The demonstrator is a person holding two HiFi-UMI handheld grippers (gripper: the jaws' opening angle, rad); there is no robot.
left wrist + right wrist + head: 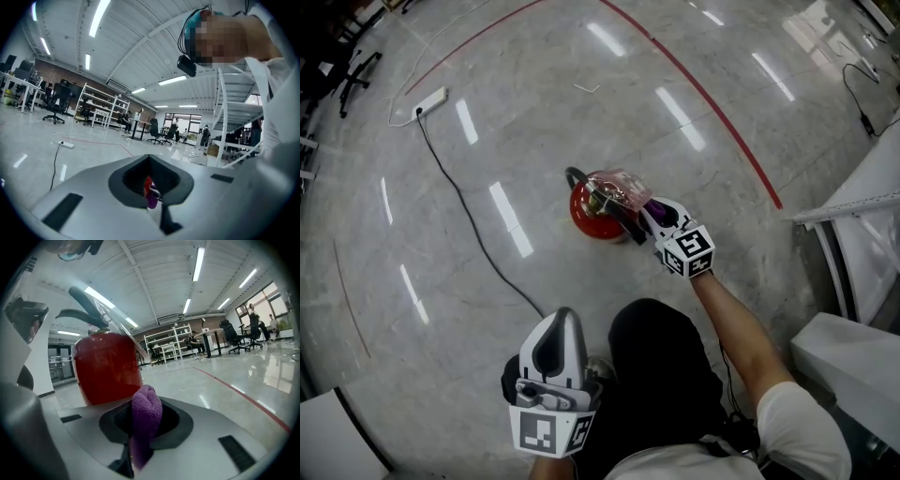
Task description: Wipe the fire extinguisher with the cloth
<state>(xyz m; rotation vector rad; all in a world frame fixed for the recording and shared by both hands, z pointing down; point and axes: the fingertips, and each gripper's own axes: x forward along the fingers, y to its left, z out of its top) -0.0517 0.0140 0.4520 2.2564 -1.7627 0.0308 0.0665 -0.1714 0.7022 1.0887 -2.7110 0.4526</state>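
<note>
A red fire extinguisher (592, 212) stands upright on the glossy floor, with a black handle and a clear plastic piece (624, 186) at its top. My right gripper (645, 217) is shut on a purple cloth (657, 206) and sits against the extinguisher's right side. In the right gripper view the cloth (146, 414) bulges out from between the jaws of the right gripper (145, 427), and the red body (107, 366) fills the space just beyond it. My left gripper (565, 319) hangs back by the person's body, jaws together, holding nothing. Its own view shows the left gripper (150, 187) pointing out across the room.
A white power strip (431, 97) lies far left, its black cable (472, 217) running down past the extinguisher. A red line (712, 108) curves across the floor. White shelving (862, 202) and a white box (853, 366) stand at the right. Office chairs (352, 70) are at the upper left.
</note>
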